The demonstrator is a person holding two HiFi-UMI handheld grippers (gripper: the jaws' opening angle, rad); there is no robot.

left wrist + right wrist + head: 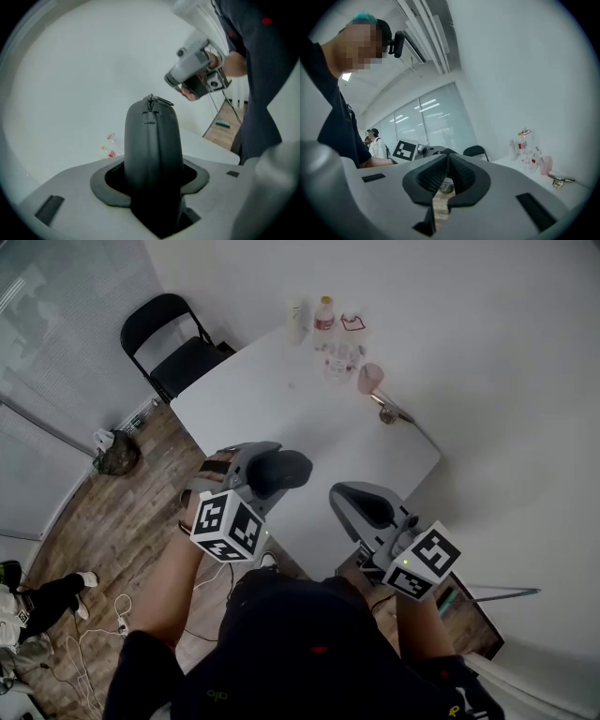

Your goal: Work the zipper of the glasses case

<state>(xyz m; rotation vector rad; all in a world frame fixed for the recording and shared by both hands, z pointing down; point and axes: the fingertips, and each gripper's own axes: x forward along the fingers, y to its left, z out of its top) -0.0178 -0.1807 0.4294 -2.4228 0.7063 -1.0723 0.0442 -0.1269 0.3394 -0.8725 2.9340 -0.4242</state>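
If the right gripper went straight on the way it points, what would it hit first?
Probably the glasses case, held in the left gripper, right ahead of the right gripper's shut tips; depth is hard to judge.

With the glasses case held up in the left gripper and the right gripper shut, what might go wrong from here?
1. The left gripper clamps the glasses case by one end only, off the table; a tug on the zipper pull might lever it loose.
2. The right gripper is shut, empty and apart from the case; the pull is small, so it may miss or slip off it.
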